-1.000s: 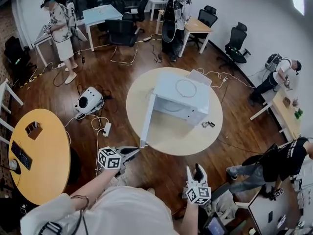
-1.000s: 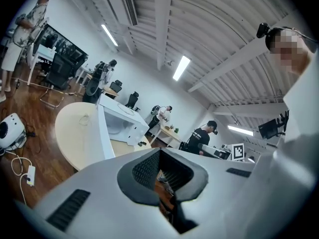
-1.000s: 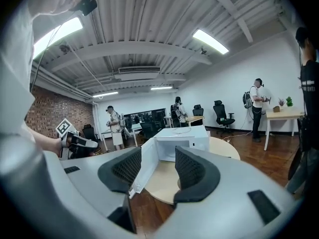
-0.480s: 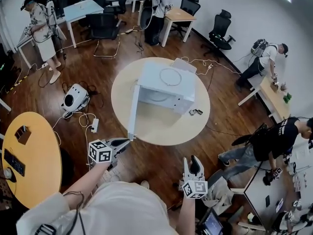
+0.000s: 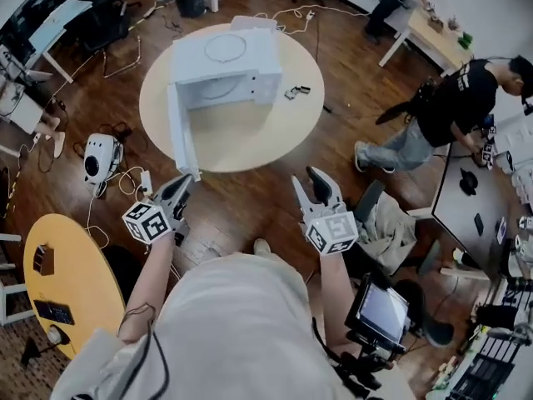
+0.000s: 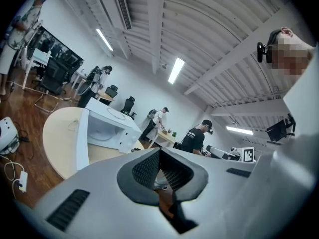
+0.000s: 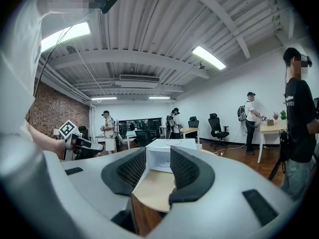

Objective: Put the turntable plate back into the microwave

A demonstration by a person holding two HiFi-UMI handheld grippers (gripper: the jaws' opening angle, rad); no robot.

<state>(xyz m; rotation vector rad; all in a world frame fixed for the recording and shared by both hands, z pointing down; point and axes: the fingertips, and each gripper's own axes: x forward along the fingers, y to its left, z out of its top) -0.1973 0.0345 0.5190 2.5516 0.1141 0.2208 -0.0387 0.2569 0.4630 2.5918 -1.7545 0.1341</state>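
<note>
The left gripper (image 5: 183,186) was clenched tight on nothing, its pads pressed together. The right gripper (image 5: 306,182) stood partly apart. Its jaws had just been closing some of the way, and nothing lay between them but air. Both were held out in front of the person, over wooden floor (image 5: 250,215), well short of the round table (image 5: 250,144).

On that table sat the white microwave (image 5: 258,73), its door (image 5: 181,132) swung wide toward the person's left and the cavity facing them. The turntable plate (image 5: 225,48) looked to be lying flat on the microwave's roof. From where I stood it showed only as a faint clear ring, so I wouldn't swear to it.

To my eye the job had not started, and the step in hand was the walk-in and reach. I'd have said the left jaws wanted opening before they got near. The plate wanted taking by its rim, ideally from opposite sides with both tools, since clear glass is slick and heavy for one pinch. Keeping it level, bringing it down past the roof's front edge and clear of the open door, then seating it centred in the cavity seemed the way. A few small dark bits (image 5: 296,92) beside the microwave were worth avoiding.
</note>
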